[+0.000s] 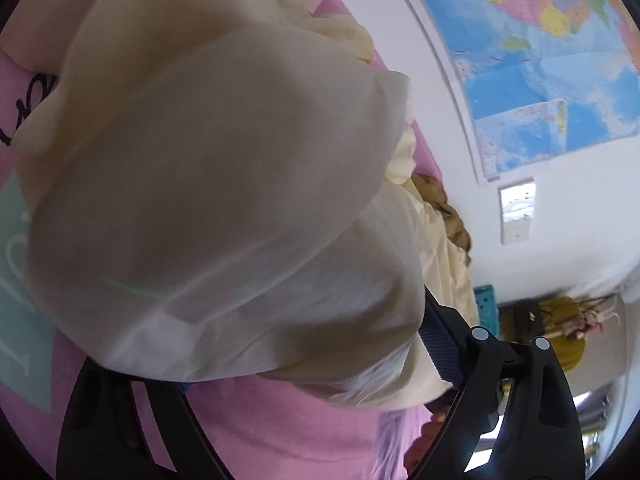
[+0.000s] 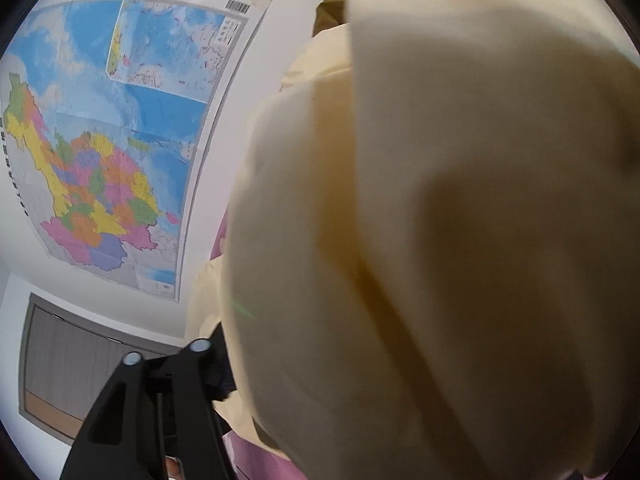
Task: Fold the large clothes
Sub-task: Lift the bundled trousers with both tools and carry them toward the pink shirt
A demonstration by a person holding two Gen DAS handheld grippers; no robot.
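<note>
Left gripper jaws spread with cream cloth draped between, right gripper can't tell; cloth could slide onto the pink sheet

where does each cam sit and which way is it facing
Left wrist: on the left gripper, looking along its fingers into the cream garment draped close to the lens over a pink bedspread; one blue-padded finger and a fingertip of the person's hand show.
Right wrist: on the right gripper, facing the same cream garment; only its black linkage shows.
Shared: the garment and the wall map.
</note>
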